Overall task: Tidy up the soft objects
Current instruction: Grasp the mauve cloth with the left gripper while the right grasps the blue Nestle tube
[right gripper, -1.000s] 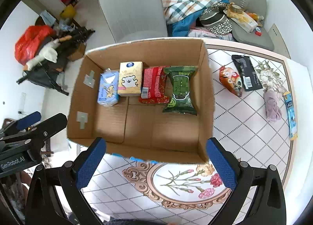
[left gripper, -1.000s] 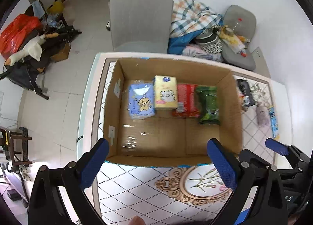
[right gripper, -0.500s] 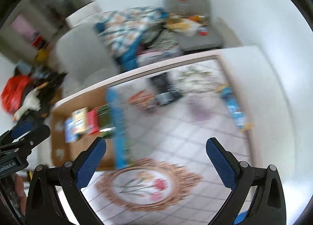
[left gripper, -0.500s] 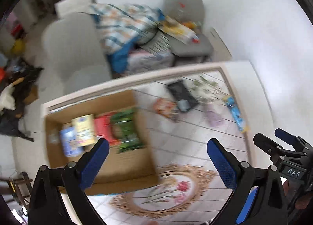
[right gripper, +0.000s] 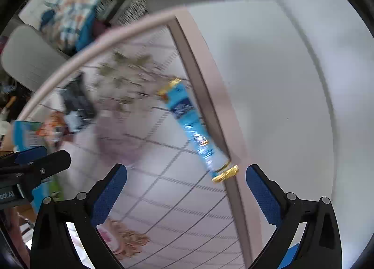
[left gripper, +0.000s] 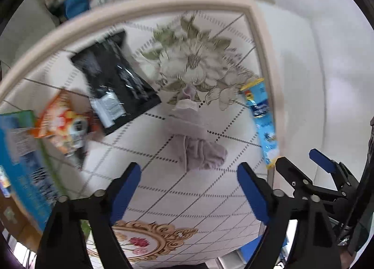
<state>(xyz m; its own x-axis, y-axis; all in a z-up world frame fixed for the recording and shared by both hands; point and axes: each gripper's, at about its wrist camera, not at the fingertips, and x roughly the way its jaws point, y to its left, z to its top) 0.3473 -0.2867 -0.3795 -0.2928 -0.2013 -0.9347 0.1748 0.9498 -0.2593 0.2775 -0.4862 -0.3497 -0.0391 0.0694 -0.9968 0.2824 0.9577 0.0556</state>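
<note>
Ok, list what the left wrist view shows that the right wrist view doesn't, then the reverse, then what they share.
Left only: the gold-framed rose medallion printed on the tablecloth, and the right claw off to the side, open. Right only: the grey chair beyond the table, and the left claw at the left edge. Shared: the long blue snack packet by the table edge, the crumpled mauve cloth, the black packet and the orange snack bag, all lying loose on the tablecloth.

Bright, motion-blurred fisheye views, dark corners
</note>
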